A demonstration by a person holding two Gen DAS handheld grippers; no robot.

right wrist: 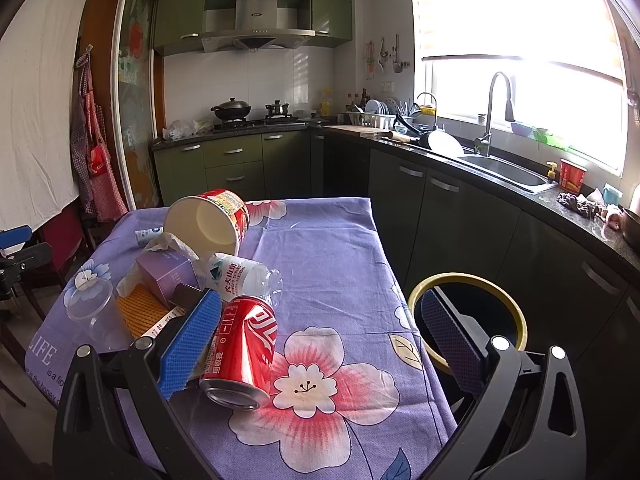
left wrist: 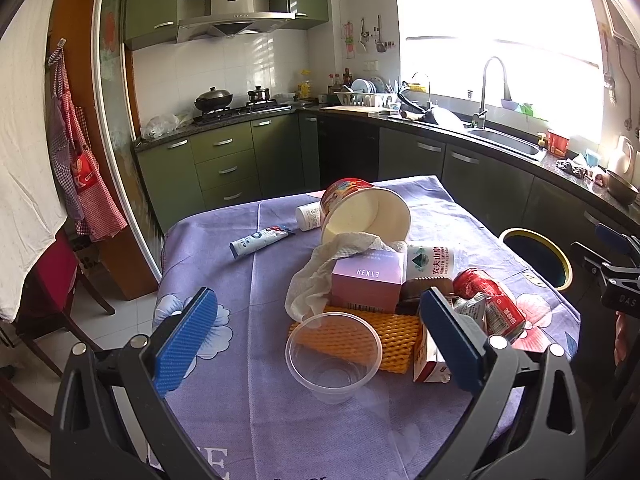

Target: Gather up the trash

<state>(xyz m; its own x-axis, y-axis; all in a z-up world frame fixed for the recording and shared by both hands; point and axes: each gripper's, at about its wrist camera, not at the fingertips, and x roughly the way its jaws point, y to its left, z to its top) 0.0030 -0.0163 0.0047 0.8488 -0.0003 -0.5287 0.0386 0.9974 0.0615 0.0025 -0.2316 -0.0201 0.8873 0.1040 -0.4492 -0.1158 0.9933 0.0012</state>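
**Trash heaped on the floral table, both grippers spread wide**

While the left gripper point(left wrist: 316, 336) hangs over the near edge of the table point(left wrist: 248, 420), its blue-padded fingers stand wide apart and hold nothing. Between them, seen from the left wrist, a clear plastic cup point(left wrist: 333, 356) lies on the purple floral cloth, touching an orange foam net point(left wrist: 396, 332). Behind the net sits a pink box point(left wrist: 366, 284) with a crumpled paper towel point(left wrist: 316, 276) draped over it. A red paper noodle bowl point(left wrist: 362, 212) lies tipped on its side above the towel, its mouth facing the camera. A small white bottle point(left wrist: 308, 216) rests just behind the bowl, and a white tube point(left wrist: 260, 241) lies apart to the left. A crushed water bottle point(left wrist: 434, 260) leans beside the box, and a dented red soda can point(left wrist: 494, 304) lies at the right, near a small carton point(left wrist: 428, 356). Beyond the table's right edge stands a yellow-rimmed trash bin point(left wrist: 560, 256).

From the right wrist, the right gripper point(right wrist: 320, 344) is likewise spread wide and empty. Its left pad sits just beside the red soda can point(right wrist: 244, 352), which lies on its side with its base toward the camera. The trash bin point(right wrist: 516, 312) stands past the right finger, off the table's edge. The noodle bowl point(right wrist: 208, 220), water bottle point(right wrist: 244, 276) and plastic cup point(right wrist: 92, 312) lie further left.
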